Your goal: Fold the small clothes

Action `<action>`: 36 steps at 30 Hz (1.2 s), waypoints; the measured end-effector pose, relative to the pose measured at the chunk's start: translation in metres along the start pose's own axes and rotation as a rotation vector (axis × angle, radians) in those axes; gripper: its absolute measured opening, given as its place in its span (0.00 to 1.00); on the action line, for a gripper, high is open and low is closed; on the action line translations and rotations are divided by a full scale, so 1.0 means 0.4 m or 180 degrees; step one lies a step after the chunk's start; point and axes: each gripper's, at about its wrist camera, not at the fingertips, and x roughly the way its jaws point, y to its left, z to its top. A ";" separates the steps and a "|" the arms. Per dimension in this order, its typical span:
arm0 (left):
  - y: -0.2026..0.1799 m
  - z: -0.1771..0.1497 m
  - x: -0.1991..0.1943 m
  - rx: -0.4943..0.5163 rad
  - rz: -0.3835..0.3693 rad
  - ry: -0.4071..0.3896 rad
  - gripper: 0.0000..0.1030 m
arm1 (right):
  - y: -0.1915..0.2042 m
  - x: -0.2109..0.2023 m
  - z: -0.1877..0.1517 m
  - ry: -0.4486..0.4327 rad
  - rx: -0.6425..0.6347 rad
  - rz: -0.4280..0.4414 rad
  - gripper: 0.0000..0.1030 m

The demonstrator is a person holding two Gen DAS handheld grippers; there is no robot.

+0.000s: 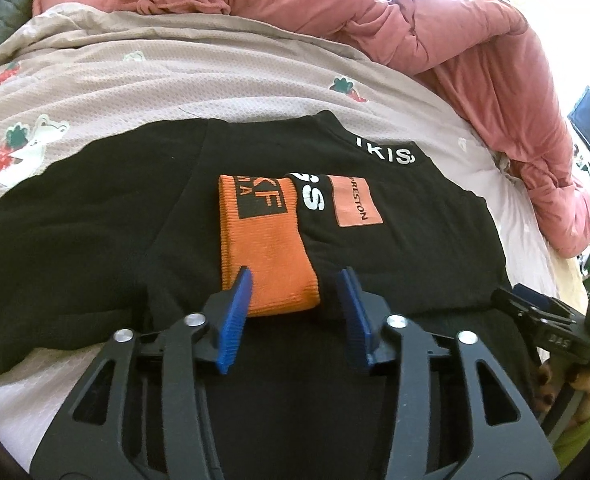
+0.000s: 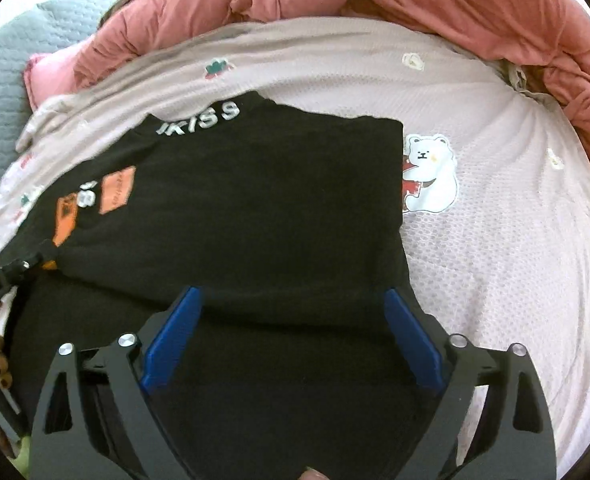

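A small black top (image 1: 395,264) with white lettering at the collar lies spread on the bed. It also shows in the right wrist view (image 2: 263,216). Its orange ribbed cuff (image 1: 267,248) is folded onto the chest beside an orange patch (image 1: 355,200). My left gripper (image 1: 299,280) is open, its blue fingers either side of the cuff's near end, holding nothing. My right gripper (image 2: 295,300) is open wide over the top's lower right part, near its right edge. The right gripper also shows at the right edge of the left wrist view (image 1: 551,320).
The bed has a pale cover (image 2: 495,260) printed with bears and strawberries. A pink quilt (image 1: 435,28) is bunched along the far side and right. A grey quilted surface (image 2: 3,92) lies at the far left.
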 end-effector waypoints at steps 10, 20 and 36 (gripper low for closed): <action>0.024 -0.018 -0.075 0.0008 0.0193 -0.0163 0.80 | 0.014 -0.044 -0.008 -0.0087 0.0006 0.0124 0.92; 0.041 -0.034 -0.138 0.0094 0.0486 -0.0355 0.91 | 0.077 -0.069 -0.009 -0.0170 -0.0138 0.0237 0.94; 0.111 -0.049 -0.209 -0.0108 0.0736 -0.0564 0.91 | 0.209 -0.107 -0.018 -0.0244 -0.0422 0.0375 0.96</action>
